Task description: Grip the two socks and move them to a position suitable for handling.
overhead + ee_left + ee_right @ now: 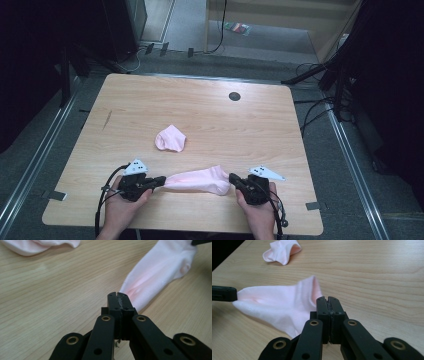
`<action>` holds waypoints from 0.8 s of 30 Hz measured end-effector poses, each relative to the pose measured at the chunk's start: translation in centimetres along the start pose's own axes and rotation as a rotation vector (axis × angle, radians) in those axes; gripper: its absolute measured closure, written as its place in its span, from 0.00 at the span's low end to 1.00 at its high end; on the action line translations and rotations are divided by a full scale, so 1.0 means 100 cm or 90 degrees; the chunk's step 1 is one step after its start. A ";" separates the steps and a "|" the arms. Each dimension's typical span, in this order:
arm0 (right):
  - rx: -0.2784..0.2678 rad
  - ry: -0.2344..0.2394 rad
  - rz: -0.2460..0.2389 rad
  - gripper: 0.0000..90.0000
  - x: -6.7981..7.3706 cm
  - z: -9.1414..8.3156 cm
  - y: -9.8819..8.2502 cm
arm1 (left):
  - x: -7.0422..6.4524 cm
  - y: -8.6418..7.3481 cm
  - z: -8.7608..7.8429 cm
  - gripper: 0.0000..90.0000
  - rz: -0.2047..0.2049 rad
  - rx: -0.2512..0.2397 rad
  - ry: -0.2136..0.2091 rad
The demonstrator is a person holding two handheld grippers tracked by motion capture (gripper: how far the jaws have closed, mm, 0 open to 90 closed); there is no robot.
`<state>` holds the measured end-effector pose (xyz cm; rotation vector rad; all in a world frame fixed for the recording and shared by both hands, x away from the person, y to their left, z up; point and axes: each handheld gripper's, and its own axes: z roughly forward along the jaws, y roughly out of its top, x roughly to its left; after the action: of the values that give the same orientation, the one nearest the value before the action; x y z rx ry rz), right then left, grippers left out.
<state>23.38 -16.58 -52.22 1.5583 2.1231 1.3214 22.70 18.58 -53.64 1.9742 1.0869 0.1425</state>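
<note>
A pale pink sock [197, 180] is stretched out flat near the bottom edge of the desk [150, 105], lower middle of the high view. The fabric looks thin and smooth, a bit brighter pink along the middle, with a small bump near one end in the left gripper view.

Both hands are seen coming in from the bottom of the frame, each wrapped around a black tool with the jaws pointed inward toward each other, low over the wood. The left tool [159, 181] is clamped on the narrow left end of the sock, jaws pressed together with fabric pinched at the tips [118, 296]. The right tool [233, 179] is clamped on the wider right end, jaws pressed together on the fabric's edge in the right gripper view [328, 300]. So the sock is held between the two, spanning the gap.

A second pink sock [170, 138] is left crumpled higher up, around the middle of the desk, well apart from both tools. A dark round grommet [234, 96] is set near the far edge.
</note>
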 end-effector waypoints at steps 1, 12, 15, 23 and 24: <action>-0.002 0.001 -0.004 1.00 0.000 0.003 0.000 | -0.001 -0.001 0.003 1.00 0.006 0.008 -0.004; -0.047 -0.043 -0.077 0.77 0.008 0.007 0.001 | -0.005 0.002 -0.003 0.72 0.012 -0.094 0.000; -0.021 -0.030 -0.093 0.81 0.013 0.007 -0.001 | -0.010 0.003 0.001 0.79 0.037 -0.091 -0.017; 0.067 -0.044 -0.130 0.70 0.021 0.028 -0.014 | -0.018 -0.003 0.029 0.67 0.079 -0.012 0.028; 0.071 -0.050 -0.136 0.69 0.022 0.029 -0.015 | -0.019 -0.004 0.029 0.66 0.088 -0.010 0.028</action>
<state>23.22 -13.27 -54.27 1.3527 2.2727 1.0729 22.64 15.47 -55.19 2.0399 0.9739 0.2681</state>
